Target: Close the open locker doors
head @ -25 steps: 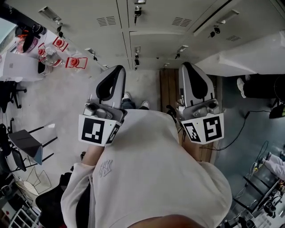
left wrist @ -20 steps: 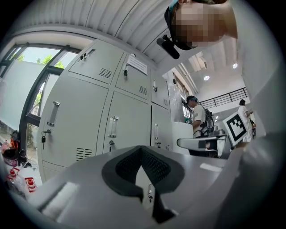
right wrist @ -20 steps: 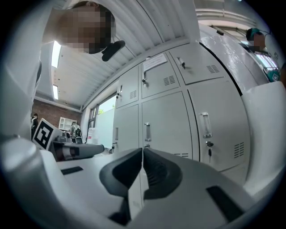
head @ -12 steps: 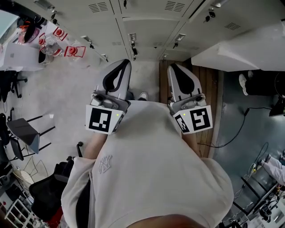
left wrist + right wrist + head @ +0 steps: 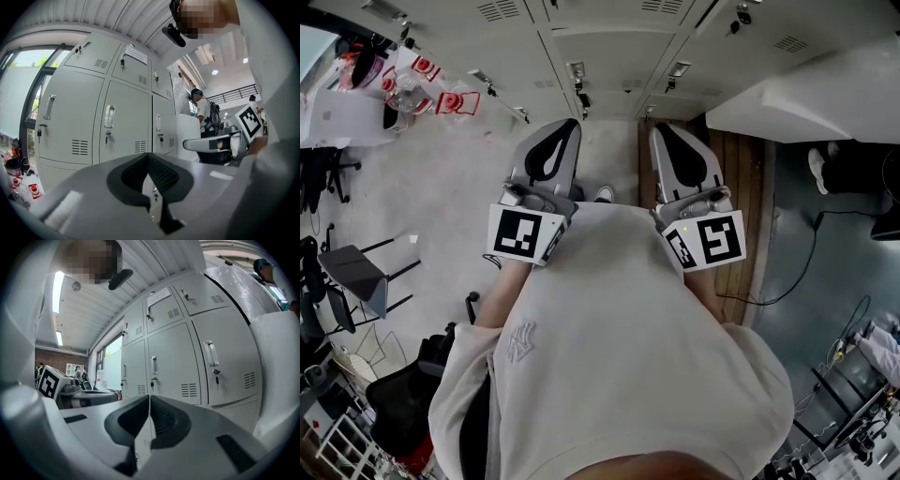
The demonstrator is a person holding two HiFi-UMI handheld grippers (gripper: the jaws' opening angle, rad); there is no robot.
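left gripper [image 5: 565, 127] and right gripper [image 5: 661, 131] side by side, tips toward grey lockers [image 5: 619, 42]; white sweatshirt [image 5: 609, 356] below.

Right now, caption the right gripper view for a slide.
Right gripper, jaws shut and empty, faces a bank of grey lockers.

The head view looks steeply down onto the left gripper [image 5: 563, 127] and right gripper [image 5: 662, 129]. Each gripper view faces level along its jaws at the nearby lockers [image 5: 125, 123], shared by all views.
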